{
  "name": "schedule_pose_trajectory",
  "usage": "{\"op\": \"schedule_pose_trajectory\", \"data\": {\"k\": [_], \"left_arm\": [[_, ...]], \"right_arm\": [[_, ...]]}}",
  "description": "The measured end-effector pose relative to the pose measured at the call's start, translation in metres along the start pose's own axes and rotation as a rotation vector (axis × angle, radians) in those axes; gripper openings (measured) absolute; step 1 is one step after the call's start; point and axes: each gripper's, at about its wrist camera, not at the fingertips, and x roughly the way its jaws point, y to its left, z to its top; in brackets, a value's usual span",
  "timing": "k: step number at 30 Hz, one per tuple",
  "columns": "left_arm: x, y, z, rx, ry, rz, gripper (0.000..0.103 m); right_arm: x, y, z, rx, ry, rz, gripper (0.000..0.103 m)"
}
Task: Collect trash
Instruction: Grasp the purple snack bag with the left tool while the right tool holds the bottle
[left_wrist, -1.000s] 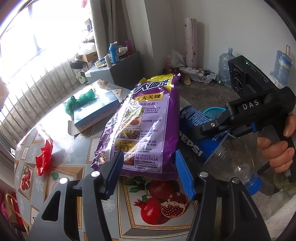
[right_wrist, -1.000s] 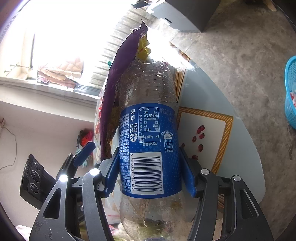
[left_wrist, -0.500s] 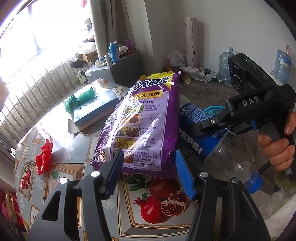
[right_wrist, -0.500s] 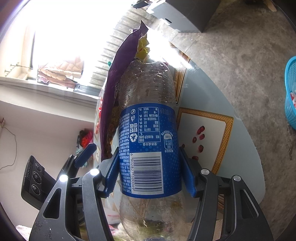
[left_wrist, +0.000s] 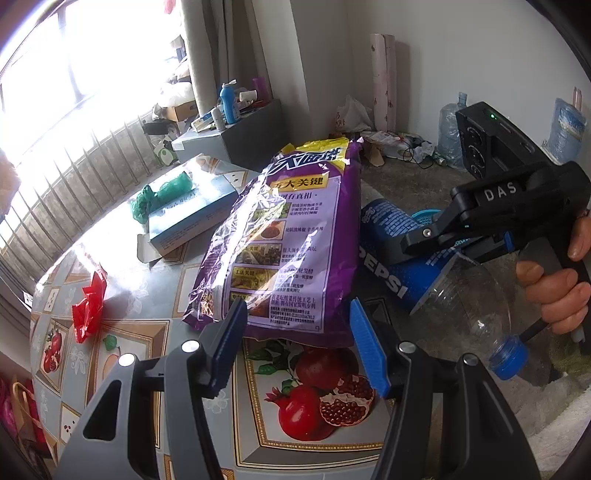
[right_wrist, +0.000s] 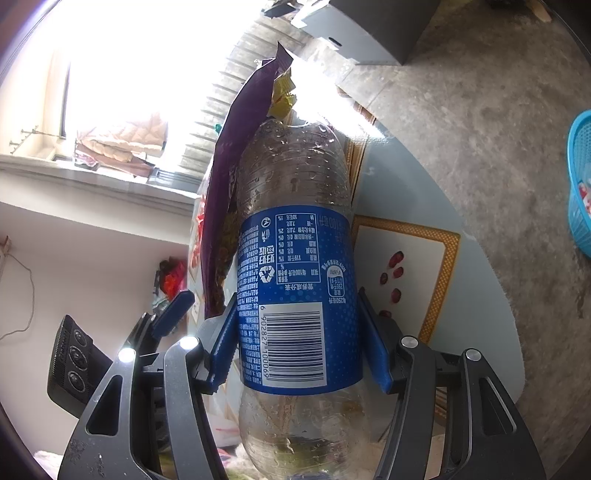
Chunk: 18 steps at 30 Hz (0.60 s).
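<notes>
Nothing moved: one bottle (right_wrist: 299, 295), one purple bag (left_wrist: 291, 251), two grippers.

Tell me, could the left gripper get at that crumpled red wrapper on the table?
Probably yes: the left gripper has open jaws, holds nothing, and the crumpled red wrapper lies alone on bare fruit-patterned tablecloth.

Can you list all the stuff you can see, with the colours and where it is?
Pepsi bottle: one, clear with blue label and cap, clamped in the right gripper.
Snack bag: one, purple and yellow, leaning on the bottle.
Box: one, light blue, on the table behind the bag.
Green bag: one, crumpled, on the box.
Red wrapper: one, at the table's left edge.
Table: one, fruit-print cover.
Basket: one, blue, on the floor.
Left gripper: blue fingers open before the bag.
Right gripper: blue fingers around the bottle.
Hand: one, on the right gripper's handle.
</notes>
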Motion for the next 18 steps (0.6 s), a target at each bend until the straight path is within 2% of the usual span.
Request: {"op": "schedule_pose_trajectory", "data": {"k": [9,12,15,18], "left_arm": [[0.008,-0.021,-0.007,0.16,-0.016,0.131,0.056],[0.013,-0.03,-0.009,0.251,-0.034,0.188,0.056],[0.018,-0.04,-0.014,0.33,-0.04,0.195,0.056],[0.029,-0.043,-0.018,0.354,-0.024,0.195,0.056]], "right_arm": [[0.0,0.002,0.001,-0.003,0.006,-0.006,0.056],[0.001,0.002,0.002,-0.004,0.006,-0.012,0.056],[0.002,0.003,0.002,-0.005,0.008,-0.016,0.056],[0.002,0.004,0.003,-0.005,0.01,-0.019,0.056]]}}
